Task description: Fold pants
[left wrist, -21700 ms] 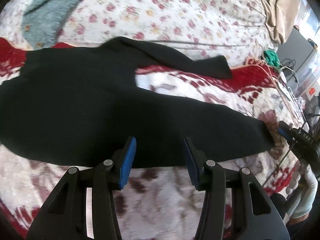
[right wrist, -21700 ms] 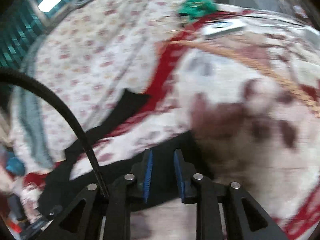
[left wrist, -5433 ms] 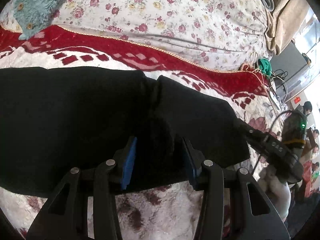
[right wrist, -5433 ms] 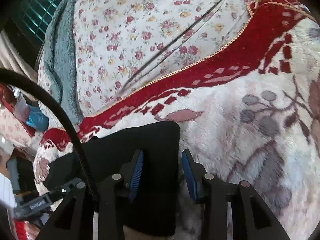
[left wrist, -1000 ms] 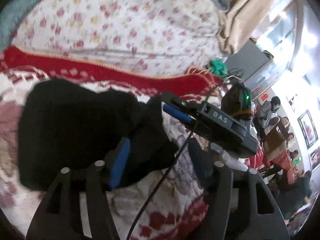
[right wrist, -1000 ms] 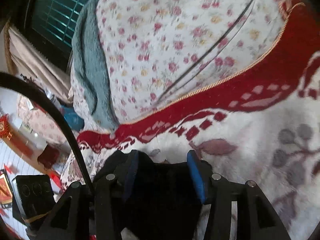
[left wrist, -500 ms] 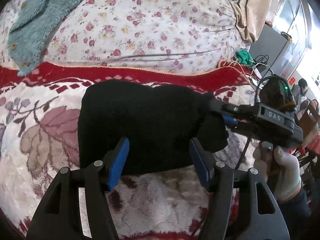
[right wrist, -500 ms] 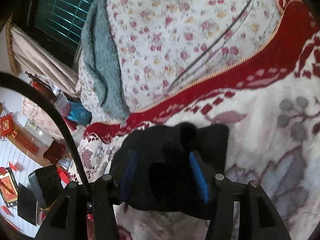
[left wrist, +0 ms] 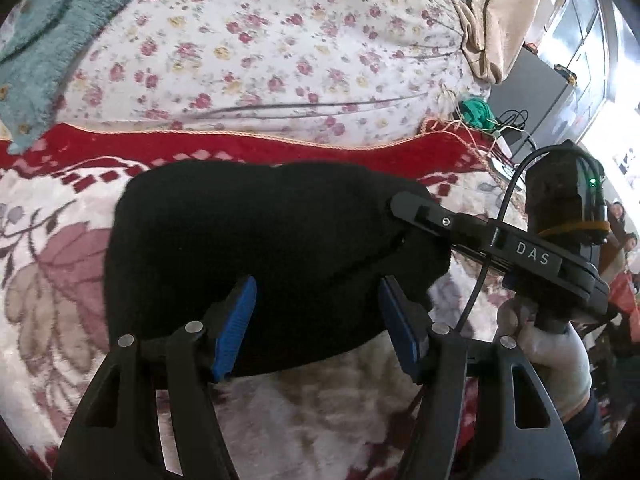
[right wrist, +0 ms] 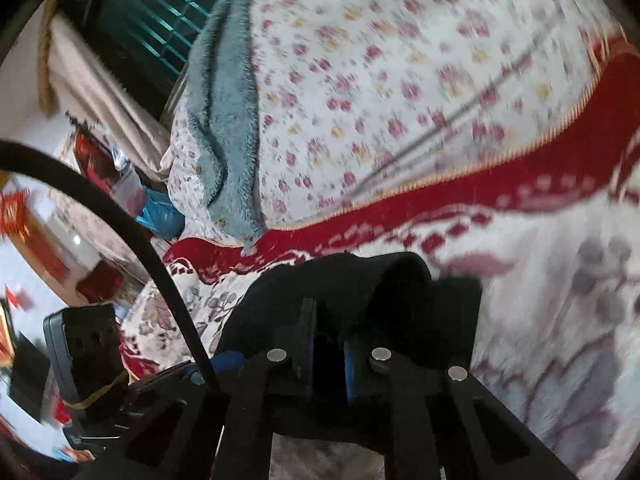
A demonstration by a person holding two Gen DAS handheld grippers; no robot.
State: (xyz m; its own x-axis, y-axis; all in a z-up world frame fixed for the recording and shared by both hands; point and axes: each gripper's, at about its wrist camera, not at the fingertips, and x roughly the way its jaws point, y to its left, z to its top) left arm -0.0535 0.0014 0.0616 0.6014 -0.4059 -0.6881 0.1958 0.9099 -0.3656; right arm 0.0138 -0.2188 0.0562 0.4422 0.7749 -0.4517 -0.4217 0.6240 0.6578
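Fingers of the left gripper (left wrist: 316, 324) stand wide apart, their blue pads (left wrist: 234, 330) on either side of the near edge of the black pants (left wrist: 256, 248), with nothing pinched between them. By contrast, the right gripper (right wrist: 326, 346) has its fingers drawn close together, clamped on a raised fold of the pants (right wrist: 352, 292) at their right end; in the left wrist view its black finger (left wrist: 420, 210) reaches into the cloth from the right, and a hand in a white glove (left wrist: 552, 360) holds its handle.

Folded into a compact, thick bundle, the pants lie on the plush white blanket with the maroon leaf pattern (left wrist: 48, 280), just in front of its red border (left wrist: 248, 146). Seen from the left wrist, the bundle's long axis runs left to right, roughly parallel to the red border. Its left end is rounded and rests flat on the blanket. At its right end, where the right gripper bites, a dark crease slants up toward that gripper. From the right wrist view the gripped part bulges upward in a hump just past the fingertips, and the rest of the bundle stretches away to the left of them.

Beyond the red border lies a white quilt with small pink flowers (left wrist: 256, 40). A teal fleece garment (left wrist: 44, 44) lies on the quilt's far left corner, and a beige cloth (left wrist: 492, 20) hangs at the upper right. A black cable (right wrist: 132, 240) arcs across the left side of the right wrist view, which is somewhat blurred.
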